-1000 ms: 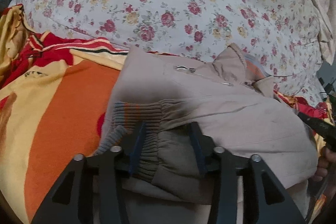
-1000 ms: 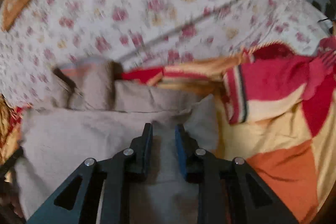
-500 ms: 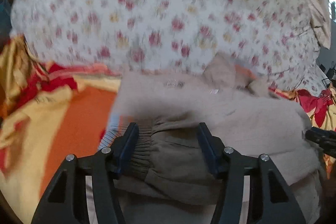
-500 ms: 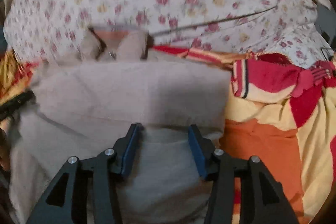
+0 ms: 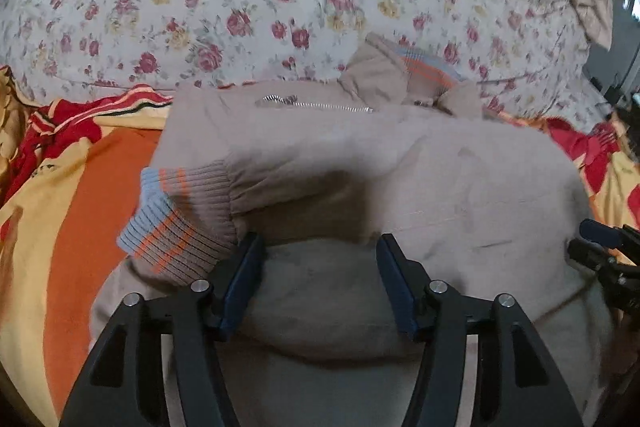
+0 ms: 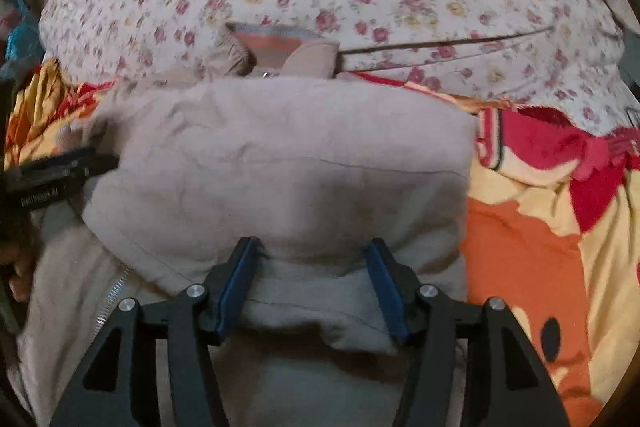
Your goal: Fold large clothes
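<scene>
With the beige zip-up jacket [image 5: 420, 179] folded on the bed, left gripper [image 5: 320, 283] apart and right gripper [image 6: 312, 279] opening, both empty, the next fold probably needs a fresh grasp.

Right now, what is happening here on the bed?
A person is folding a beige jacket on an orange and yellow blanket, using two handheld grippers. The left gripper is open over the folded sleeve beside its striped cuff. The right gripper is opening above the folded edge, gripping nothing.
</scene>
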Demonstrator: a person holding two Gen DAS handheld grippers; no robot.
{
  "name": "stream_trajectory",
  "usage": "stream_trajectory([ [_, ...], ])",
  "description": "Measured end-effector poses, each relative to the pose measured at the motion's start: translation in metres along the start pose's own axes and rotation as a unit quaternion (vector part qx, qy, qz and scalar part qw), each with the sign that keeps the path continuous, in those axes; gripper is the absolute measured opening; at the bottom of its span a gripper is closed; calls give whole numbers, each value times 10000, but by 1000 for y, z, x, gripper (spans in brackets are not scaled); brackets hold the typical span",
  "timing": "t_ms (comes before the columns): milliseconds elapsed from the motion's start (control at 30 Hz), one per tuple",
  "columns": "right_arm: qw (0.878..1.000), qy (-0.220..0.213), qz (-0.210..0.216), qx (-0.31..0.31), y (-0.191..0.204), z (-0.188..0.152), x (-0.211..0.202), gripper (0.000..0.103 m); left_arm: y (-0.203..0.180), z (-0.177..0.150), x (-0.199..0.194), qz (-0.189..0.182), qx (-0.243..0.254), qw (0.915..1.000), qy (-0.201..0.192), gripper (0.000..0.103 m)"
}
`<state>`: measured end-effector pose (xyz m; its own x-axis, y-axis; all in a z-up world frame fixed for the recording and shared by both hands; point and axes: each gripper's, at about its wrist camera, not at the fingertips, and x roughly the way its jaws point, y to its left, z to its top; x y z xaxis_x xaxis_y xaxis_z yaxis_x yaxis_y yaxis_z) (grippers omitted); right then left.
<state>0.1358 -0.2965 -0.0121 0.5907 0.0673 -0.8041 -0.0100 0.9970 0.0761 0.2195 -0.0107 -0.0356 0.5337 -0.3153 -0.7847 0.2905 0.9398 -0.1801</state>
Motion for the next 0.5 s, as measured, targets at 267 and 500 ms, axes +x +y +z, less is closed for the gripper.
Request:
stream_trajectory([
  [267, 9982, -411, 194, 398, -21, -88, -100, 62, 37, -45, -119, 163, 133, 9976, -658, 48],
  [500, 9895, -382, 471, 1310, -38, -204, -159, 75, 63, -148, -162, 490, -201, 9985, -126, 48],
])
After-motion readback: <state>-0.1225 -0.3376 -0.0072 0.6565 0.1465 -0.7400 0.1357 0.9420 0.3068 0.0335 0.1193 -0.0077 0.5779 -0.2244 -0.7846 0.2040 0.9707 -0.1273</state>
